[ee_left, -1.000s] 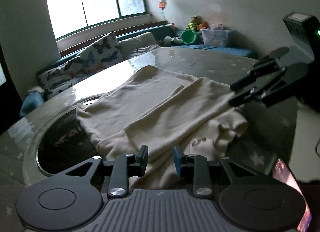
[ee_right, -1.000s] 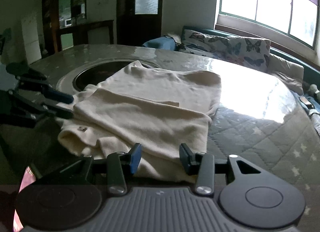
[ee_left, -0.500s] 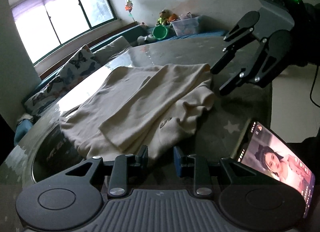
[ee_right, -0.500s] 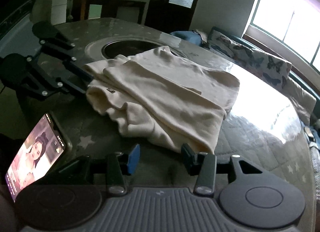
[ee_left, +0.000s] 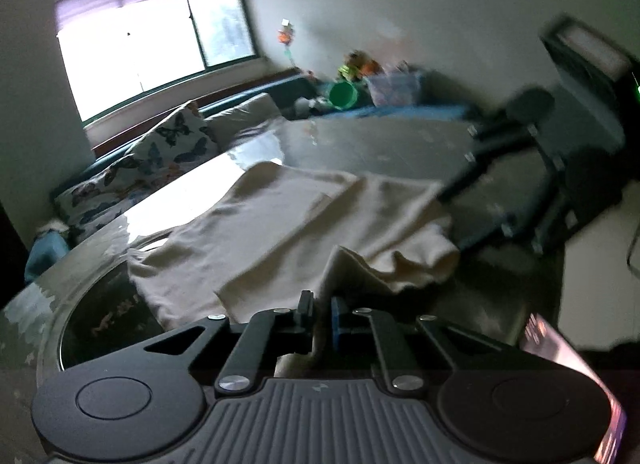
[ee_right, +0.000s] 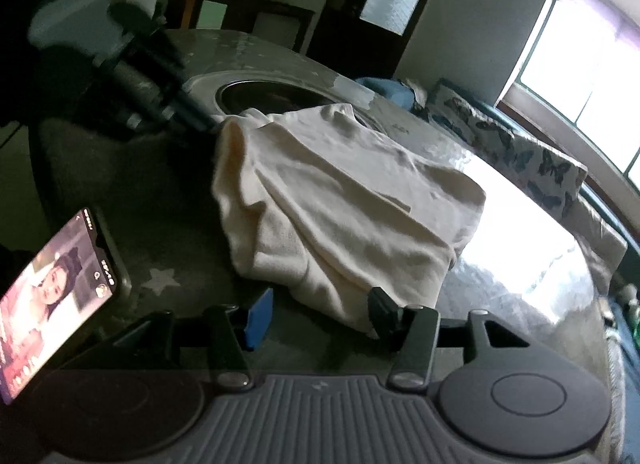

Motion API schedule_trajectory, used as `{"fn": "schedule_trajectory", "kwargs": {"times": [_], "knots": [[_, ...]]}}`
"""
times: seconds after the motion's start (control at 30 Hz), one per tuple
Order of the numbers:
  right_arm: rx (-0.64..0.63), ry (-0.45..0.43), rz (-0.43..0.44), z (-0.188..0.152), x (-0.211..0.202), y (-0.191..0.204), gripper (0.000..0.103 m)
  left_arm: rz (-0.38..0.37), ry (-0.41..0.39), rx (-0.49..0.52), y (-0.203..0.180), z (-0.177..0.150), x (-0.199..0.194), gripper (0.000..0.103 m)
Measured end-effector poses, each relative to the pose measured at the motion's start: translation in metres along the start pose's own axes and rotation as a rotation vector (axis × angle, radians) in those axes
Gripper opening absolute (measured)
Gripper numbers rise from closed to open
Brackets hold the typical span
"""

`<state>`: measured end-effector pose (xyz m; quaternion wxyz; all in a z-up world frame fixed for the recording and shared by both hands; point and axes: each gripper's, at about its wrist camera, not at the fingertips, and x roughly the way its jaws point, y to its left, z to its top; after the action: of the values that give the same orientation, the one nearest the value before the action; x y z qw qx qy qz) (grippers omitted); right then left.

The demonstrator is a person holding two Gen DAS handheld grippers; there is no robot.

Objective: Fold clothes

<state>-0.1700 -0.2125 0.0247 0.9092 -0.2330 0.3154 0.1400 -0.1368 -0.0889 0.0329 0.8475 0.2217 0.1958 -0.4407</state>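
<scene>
Left tongs [ee_left: 319, 309] clenched on near edge of cream garment [ee_left: 304, 220], frame centre, lying on table [ee_left: 380, 144]. Right tongs [ee_right: 316, 310] released, straddling its hem. Phone [ee_right: 52, 292] lower left.

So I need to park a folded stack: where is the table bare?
Bare table lies between the cream garment and the butterfly cushions. The near edge is crowded: phone and both hand-held grippers, left and right.

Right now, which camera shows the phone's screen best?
The right wrist view: the phone lies face-up at the left on the table, screen lit and readable. The left wrist view catches only a blurred pink sliver of it at the lower right edge.
</scene>
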Motion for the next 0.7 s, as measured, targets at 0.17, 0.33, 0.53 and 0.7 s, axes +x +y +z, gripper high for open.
{"fn": "schedule_trajectory", "kwargs": {"times": [0.17,0.33,0.53,0.7], "knots": [[-0.026,-0.027,-0.010,0.002,0.008,-0.001,0.054,-0.002,-0.021,-0.076,0.018,0.012,0.006,0.009],[-0.039,-0.054,-0.047,0.004,0.018,-0.003,0.050,-0.009,-0.024,-0.095,0.025,0.017,0.011,0.009],[0.048,-0.058,0.003,0.008,0.029,-0.016,0.020,-0.022,-0.007,-0.034,0.016,0.007,0.001,0.013],[0.124,-0.057,0.049,0.010,0.028,-0.026,0.014,0.003,0.016,0.044,0.002,-0.009,-0.008,0.024]]}}
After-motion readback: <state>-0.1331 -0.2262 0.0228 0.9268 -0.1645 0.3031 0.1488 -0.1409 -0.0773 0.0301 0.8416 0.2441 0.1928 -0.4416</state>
